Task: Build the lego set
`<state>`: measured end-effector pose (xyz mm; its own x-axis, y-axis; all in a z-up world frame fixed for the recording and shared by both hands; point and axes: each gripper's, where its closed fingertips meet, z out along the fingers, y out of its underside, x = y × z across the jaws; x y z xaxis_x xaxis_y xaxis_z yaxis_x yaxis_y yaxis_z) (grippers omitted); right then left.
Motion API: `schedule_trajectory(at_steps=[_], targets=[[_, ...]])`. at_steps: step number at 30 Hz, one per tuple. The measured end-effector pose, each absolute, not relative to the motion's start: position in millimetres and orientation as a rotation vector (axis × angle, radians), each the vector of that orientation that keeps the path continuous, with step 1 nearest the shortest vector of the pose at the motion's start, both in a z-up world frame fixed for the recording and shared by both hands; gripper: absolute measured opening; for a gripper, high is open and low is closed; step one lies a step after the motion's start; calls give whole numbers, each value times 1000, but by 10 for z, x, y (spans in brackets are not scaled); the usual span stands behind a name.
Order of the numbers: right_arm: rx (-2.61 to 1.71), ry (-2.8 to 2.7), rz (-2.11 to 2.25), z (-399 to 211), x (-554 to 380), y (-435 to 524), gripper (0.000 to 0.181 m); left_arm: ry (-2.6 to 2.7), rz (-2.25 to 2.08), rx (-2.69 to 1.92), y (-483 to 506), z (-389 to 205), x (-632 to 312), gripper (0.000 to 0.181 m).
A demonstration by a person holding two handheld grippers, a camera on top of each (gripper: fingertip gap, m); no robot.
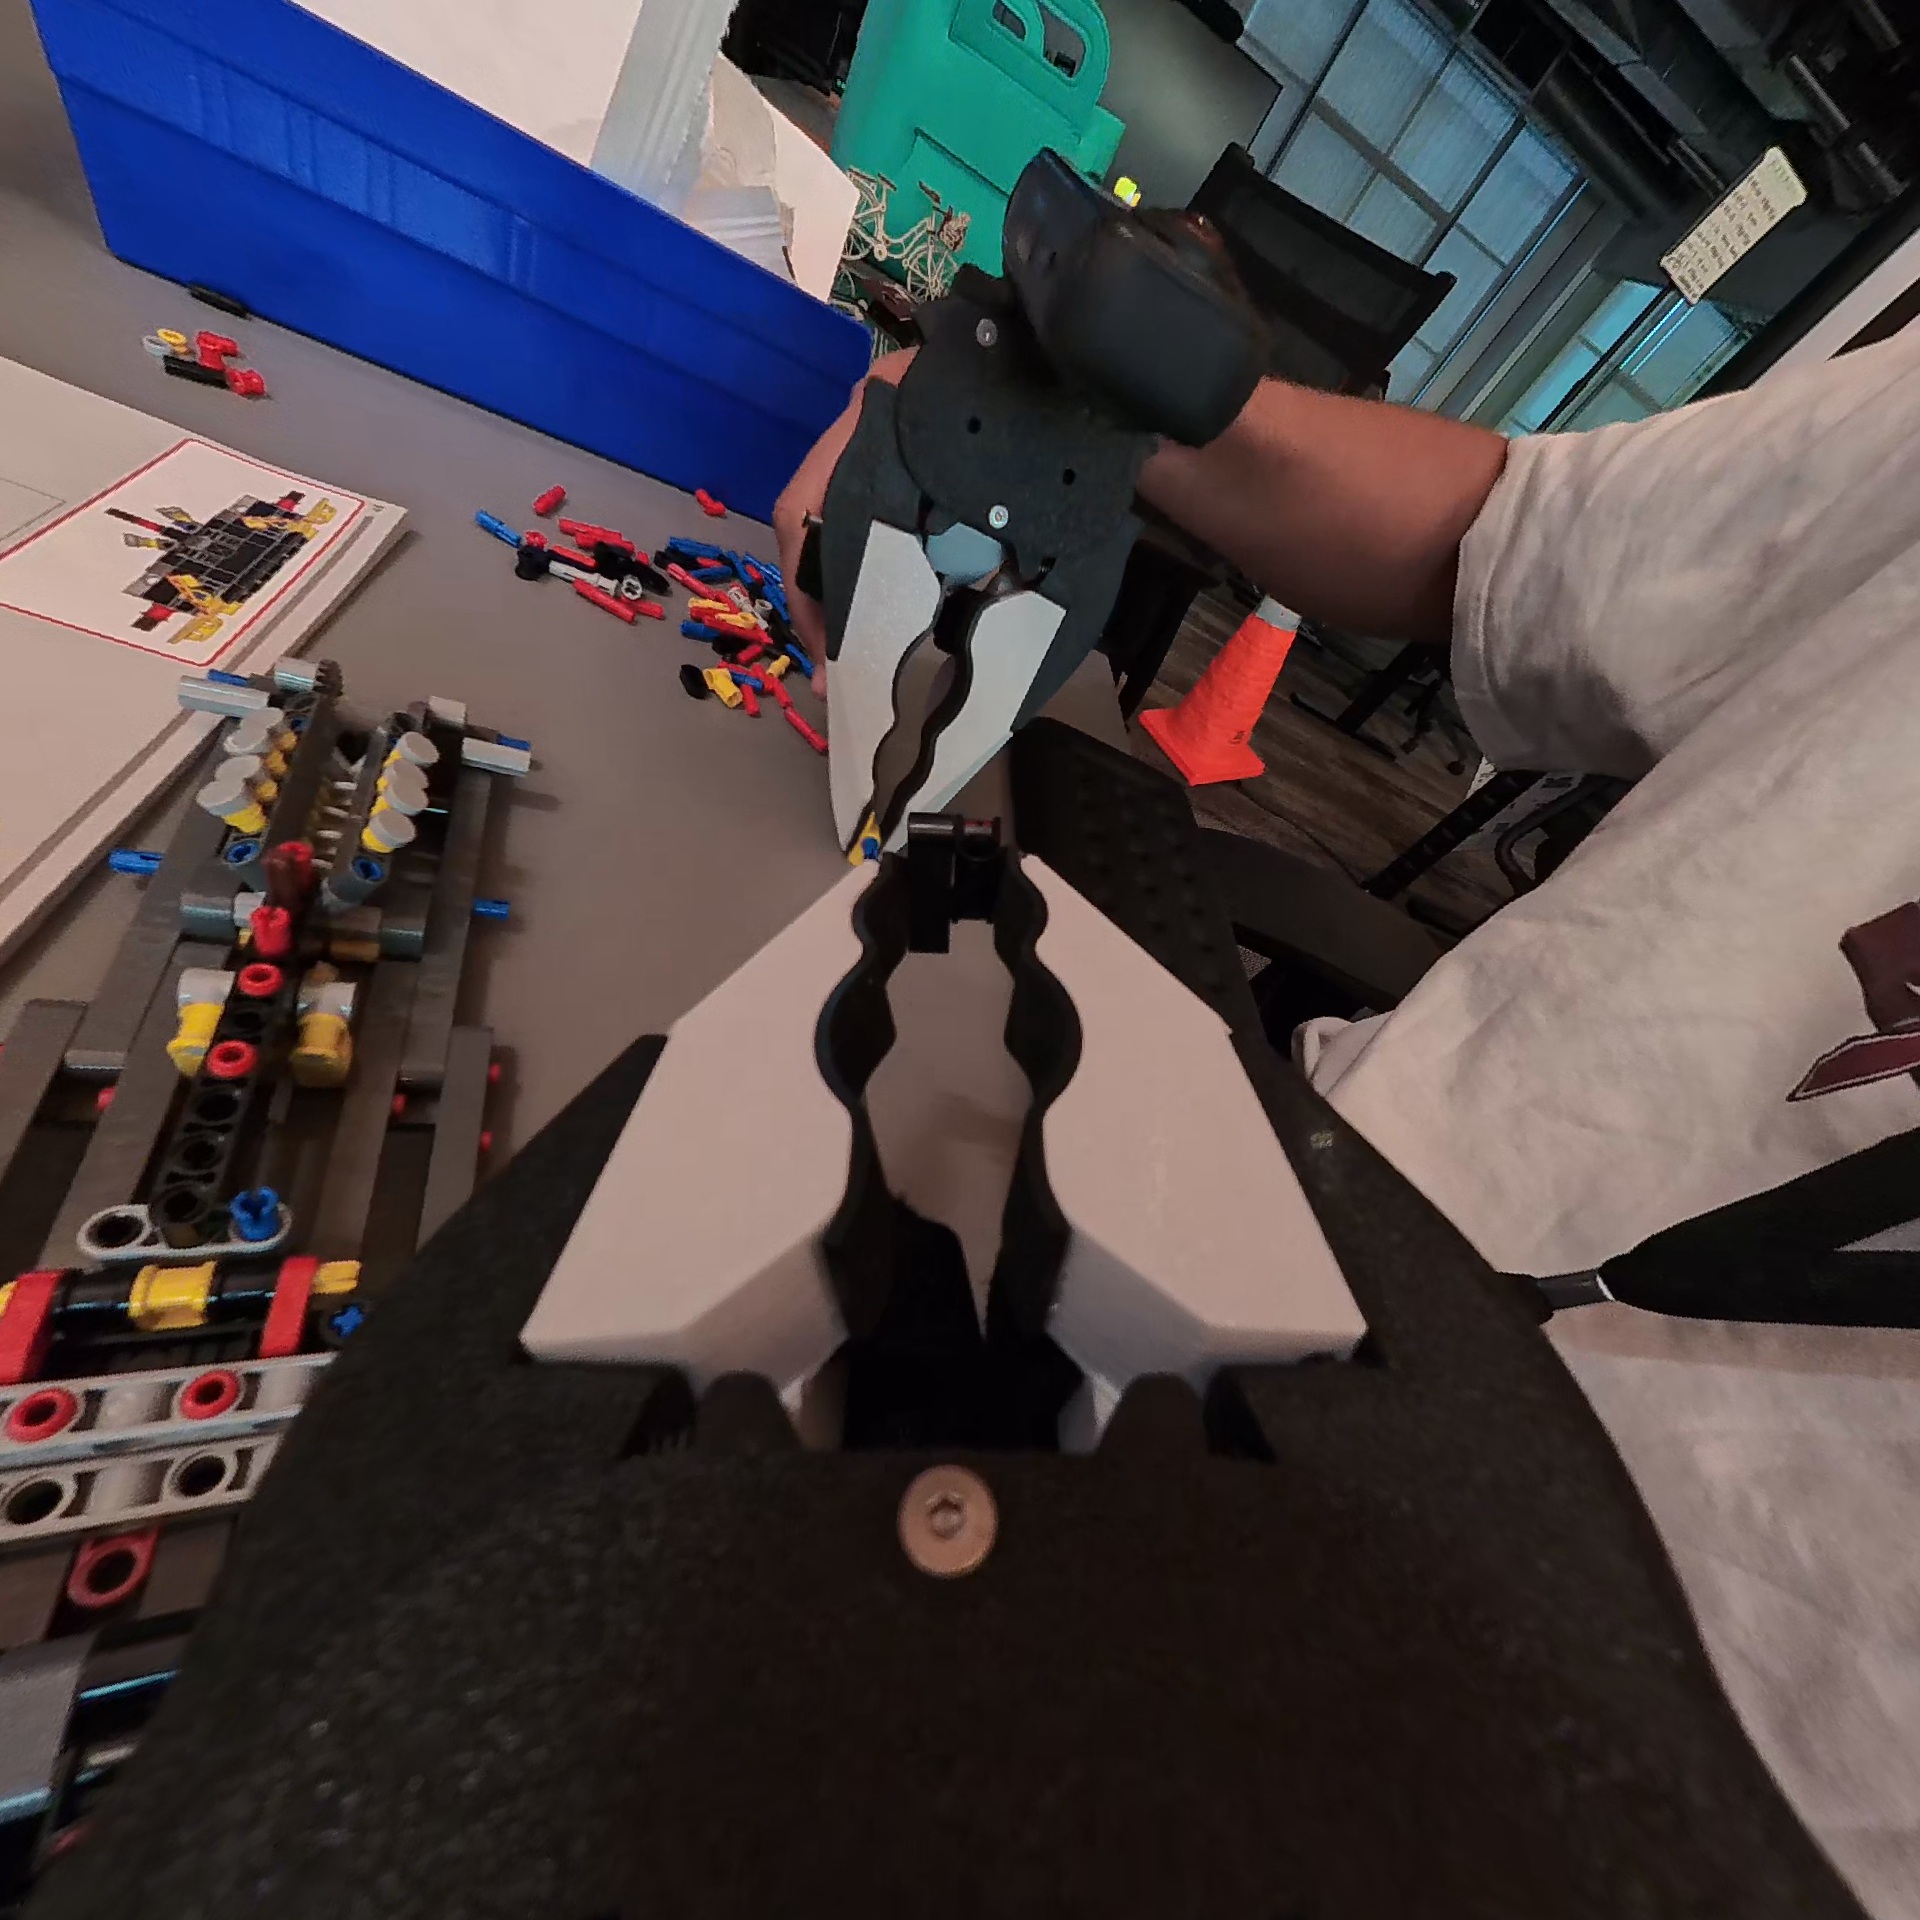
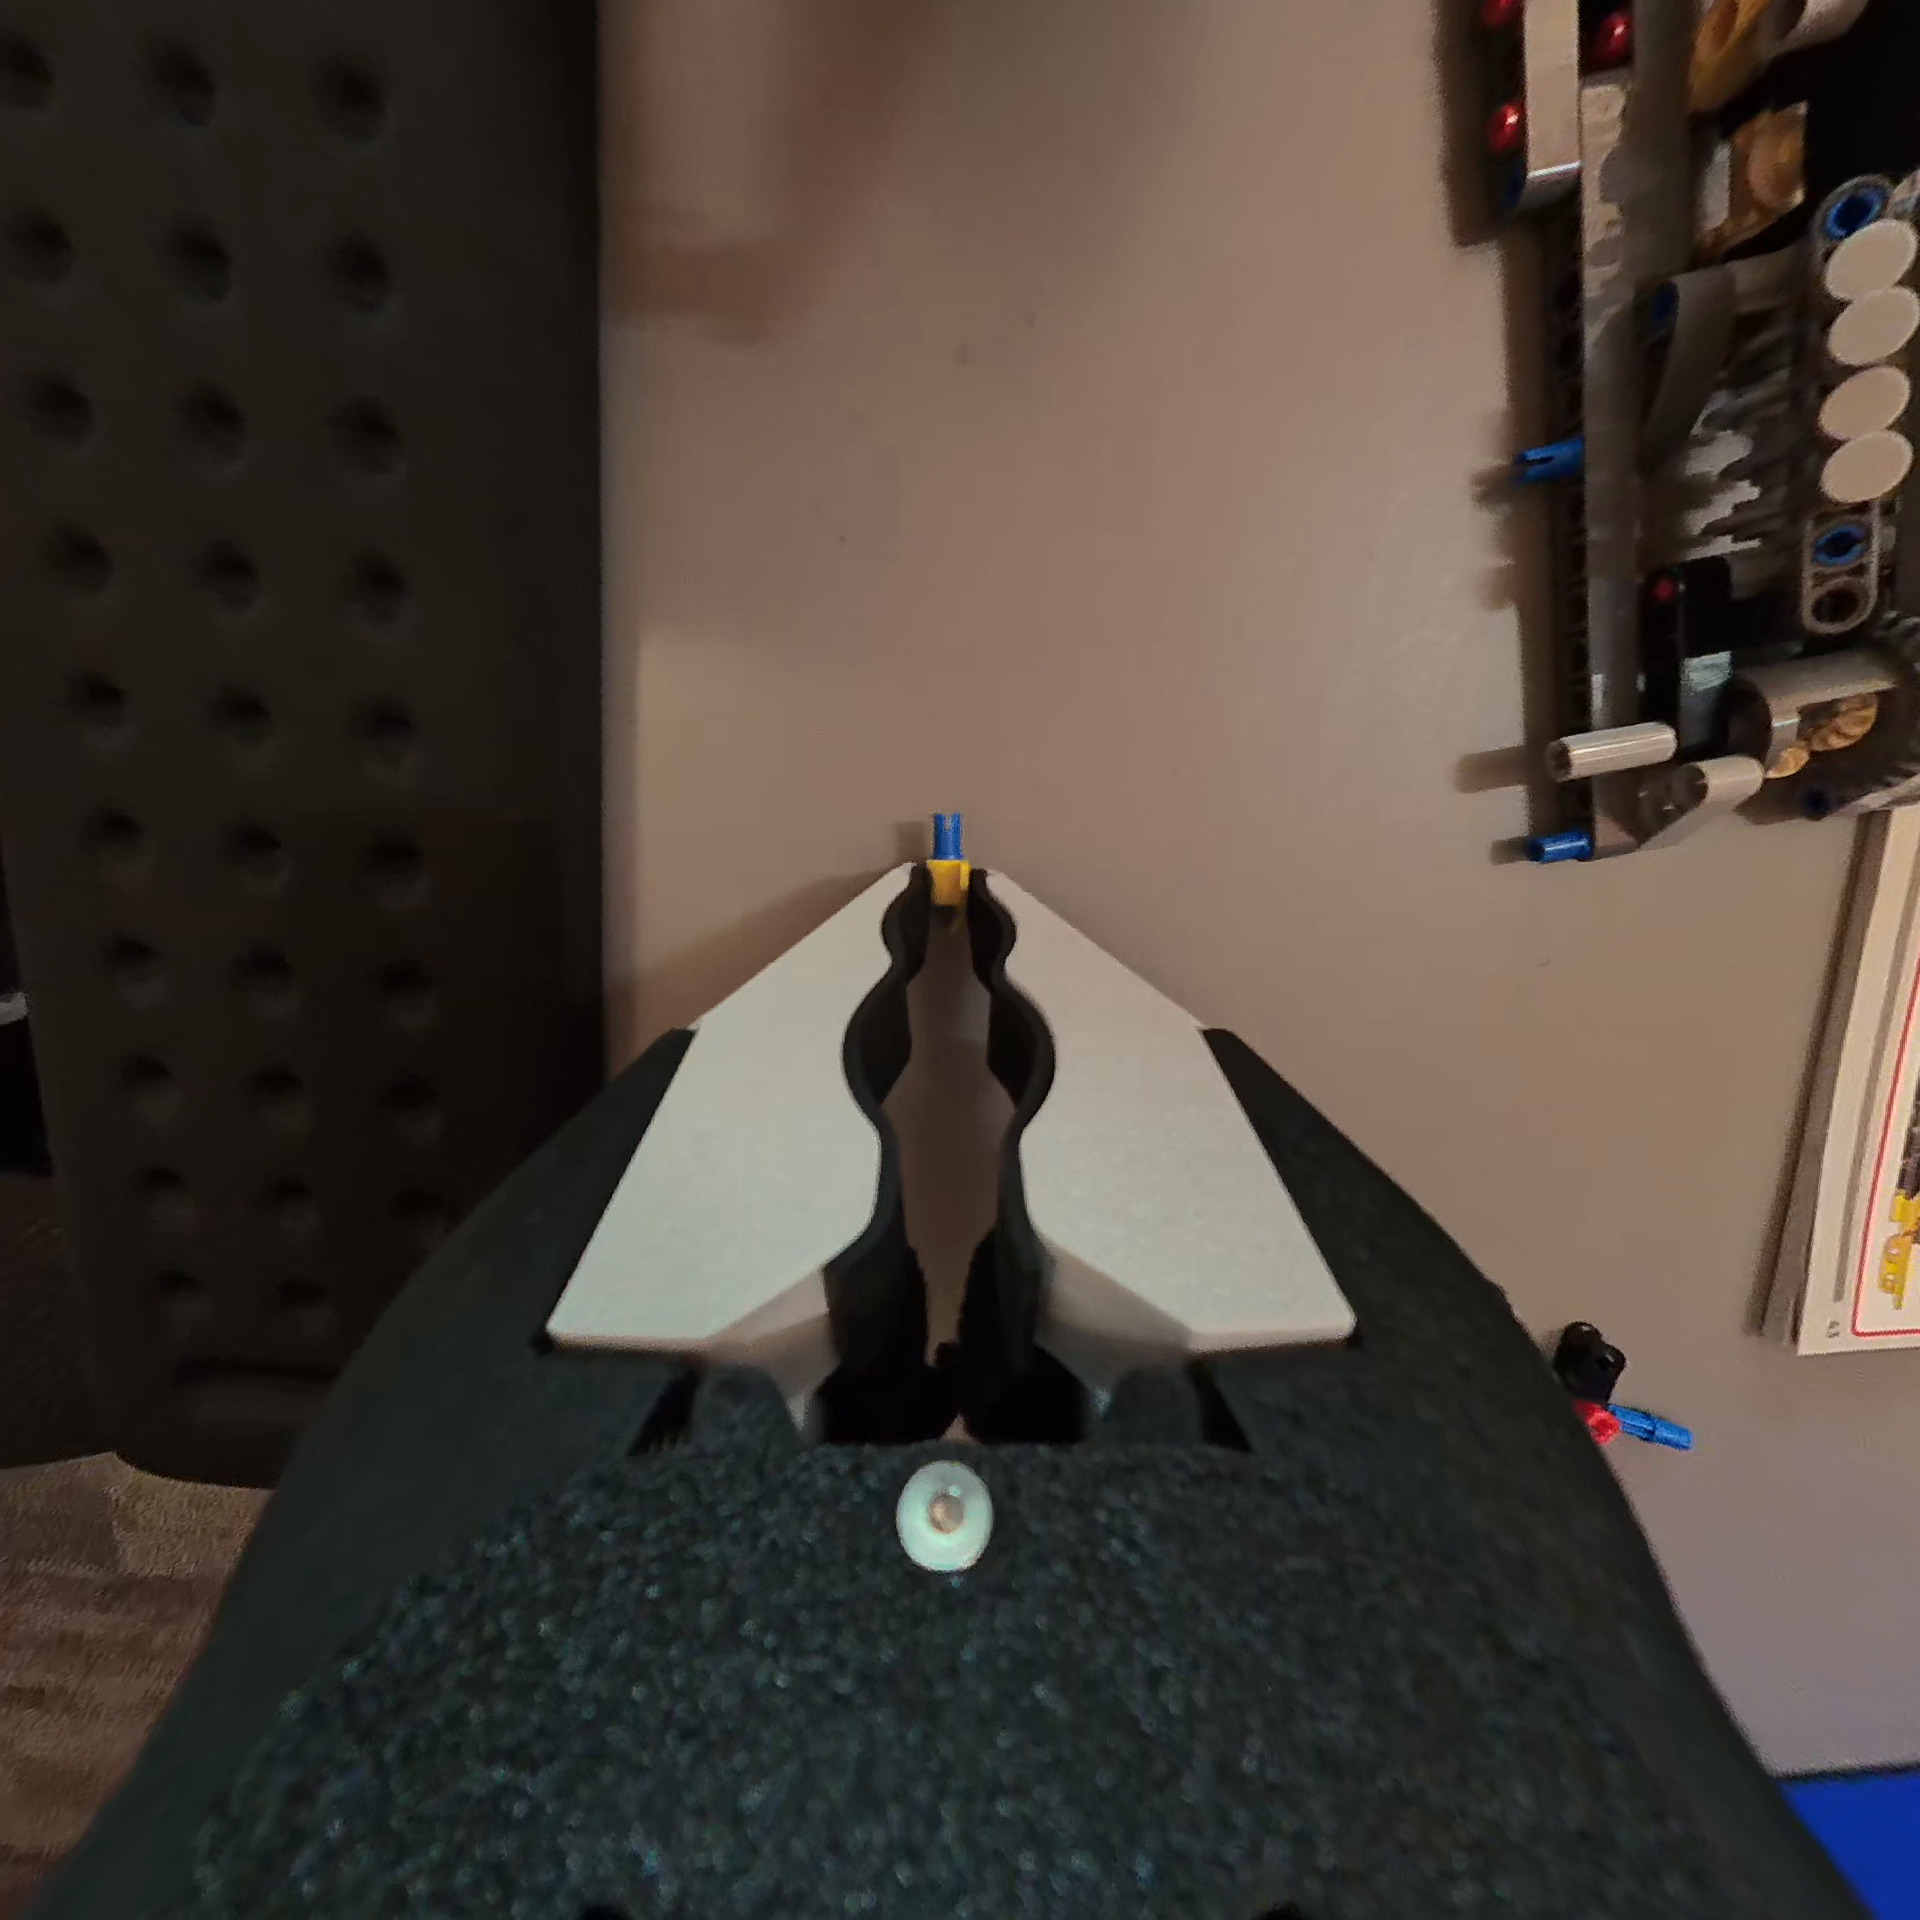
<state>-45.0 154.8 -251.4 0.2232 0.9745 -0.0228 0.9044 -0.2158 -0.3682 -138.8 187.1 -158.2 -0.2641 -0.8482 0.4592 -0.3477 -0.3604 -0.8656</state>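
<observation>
Black plastic connector piece (image 1: pixel 940 878) sits clenched in the left gripper (image 1: pixel 948 873), tip-to-tip with the right gripper (image 2: pixel 948 873) grasping a small yellow-and-blue peg (image 2: pixel 947 857).

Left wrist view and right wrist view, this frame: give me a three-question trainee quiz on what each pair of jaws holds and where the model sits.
1. True or false: the left gripper is shut on a small black plastic connector piece.
2. What colours is the small pin piece in the right gripper?
3. In the left wrist view, the long dark lego chassis model lies: A) left of the left gripper, B) right of it, C) inside the blue plastic bin.

Key: 1 true; 2 yellow and blue; 3 A.
</observation>
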Motion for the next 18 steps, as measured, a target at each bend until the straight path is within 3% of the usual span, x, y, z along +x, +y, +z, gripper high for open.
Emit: schedule_trajectory(at_steps=[18], targets=[[-2252,-1538,344,-2524,-601,1625,8,1567,-1476,-1546,1832,-1728,-1365,15]])
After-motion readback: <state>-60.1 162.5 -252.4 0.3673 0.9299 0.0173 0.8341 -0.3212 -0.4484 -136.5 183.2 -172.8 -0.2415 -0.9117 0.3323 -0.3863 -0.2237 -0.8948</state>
